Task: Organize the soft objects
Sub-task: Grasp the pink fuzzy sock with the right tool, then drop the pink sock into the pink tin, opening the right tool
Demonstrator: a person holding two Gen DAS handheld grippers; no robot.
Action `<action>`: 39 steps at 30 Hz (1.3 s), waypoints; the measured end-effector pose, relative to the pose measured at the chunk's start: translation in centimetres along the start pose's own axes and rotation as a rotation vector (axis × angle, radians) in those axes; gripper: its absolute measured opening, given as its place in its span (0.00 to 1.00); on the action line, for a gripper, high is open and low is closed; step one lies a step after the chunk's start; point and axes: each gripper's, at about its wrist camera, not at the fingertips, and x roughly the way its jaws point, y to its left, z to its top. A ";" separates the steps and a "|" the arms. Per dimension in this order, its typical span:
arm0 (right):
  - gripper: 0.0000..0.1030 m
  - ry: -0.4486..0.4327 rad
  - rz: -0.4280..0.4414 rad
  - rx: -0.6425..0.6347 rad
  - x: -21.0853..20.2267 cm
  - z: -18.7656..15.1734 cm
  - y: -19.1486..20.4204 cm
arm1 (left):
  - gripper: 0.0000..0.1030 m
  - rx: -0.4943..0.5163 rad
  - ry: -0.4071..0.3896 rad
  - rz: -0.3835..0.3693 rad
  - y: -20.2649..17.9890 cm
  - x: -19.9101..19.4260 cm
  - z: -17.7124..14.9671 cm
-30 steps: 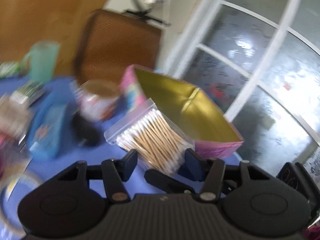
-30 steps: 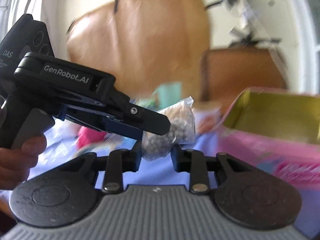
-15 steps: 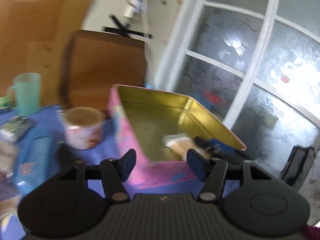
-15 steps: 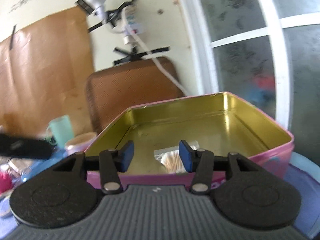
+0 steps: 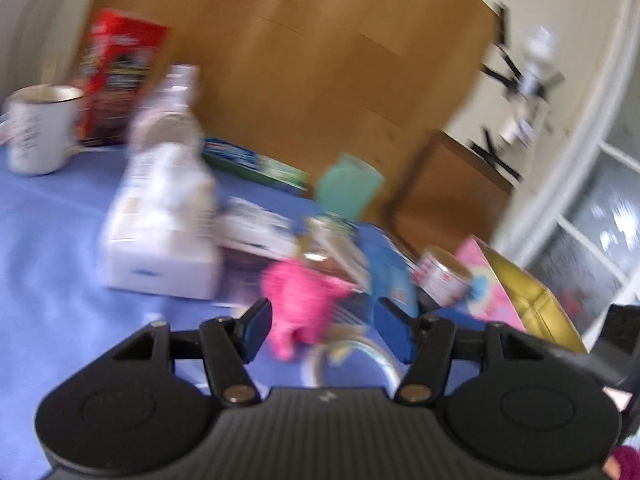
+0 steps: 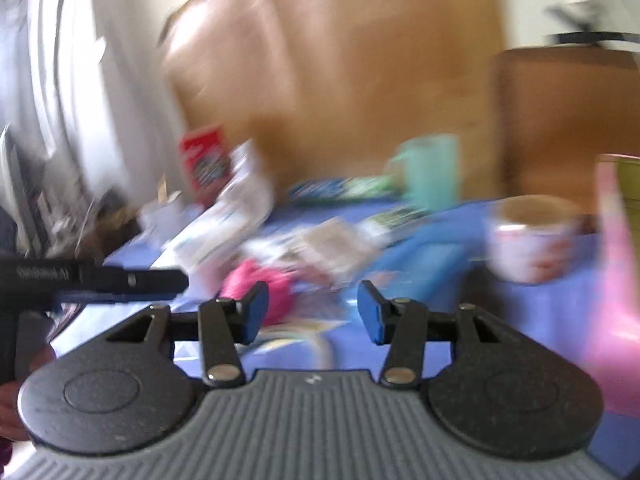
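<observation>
A fluffy pink soft object (image 5: 304,304) lies on the blue tablecloth among the clutter. It shows through the gap of my left gripper (image 5: 326,326), just beyond the fingertips. That gripper's jaws are opening and nothing is pressed between them. My right gripper (image 6: 313,311) is open and holds nothing, and the pink soft object (image 6: 256,284) lies just past its left fingertip. The pink tin (image 5: 532,292) with its gold inside stands at the right edge in both views. The left gripper's fingers (image 6: 160,280) reach in from the left in the right wrist view. Both views are motion-blurred.
On the cloth stand a white mug (image 5: 36,128), a red box (image 5: 120,76), a clear bottle (image 5: 168,120) on a white box (image 5: 160,248), a teal cup (image 5: 348,188), a blue pouch (image 5: 388,272) and a small printed cup (image 5: 444,276). A thin ring (image 5: 352,360) lies near the left fingers.
The left gripper let go of the cotton-swab bag into the tin, and the right gripper no longer holds its bag of small beads. Both have swung left from the tin to the clutter.
</observation>
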 end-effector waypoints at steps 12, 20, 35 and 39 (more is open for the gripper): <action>0.42 0.081 0.090 -0.060 3.6 0.0 4.4 | 0.62 -0.078 0.008 -0.015 2.1 -0.8 -0.3; 0.42 -0.023 -0.080 -0.251 -5.6 -3.6 3.6 | 0.69 -0.004 0.150 -0.237 -4.1 3.5 -1.3; 0.42 -0.211 -0.369 -0.107 -13.5 -4.5 -4.1 | 0.42 0.299 0.316 -0.398 -20.3 11.5 -3.6; 0.42 -0.262 -0.456 -0.066 -14.5 -3.5 -6.8 | 0.42 0.350 0.314 -0.422 -24.6 13.4 -3.1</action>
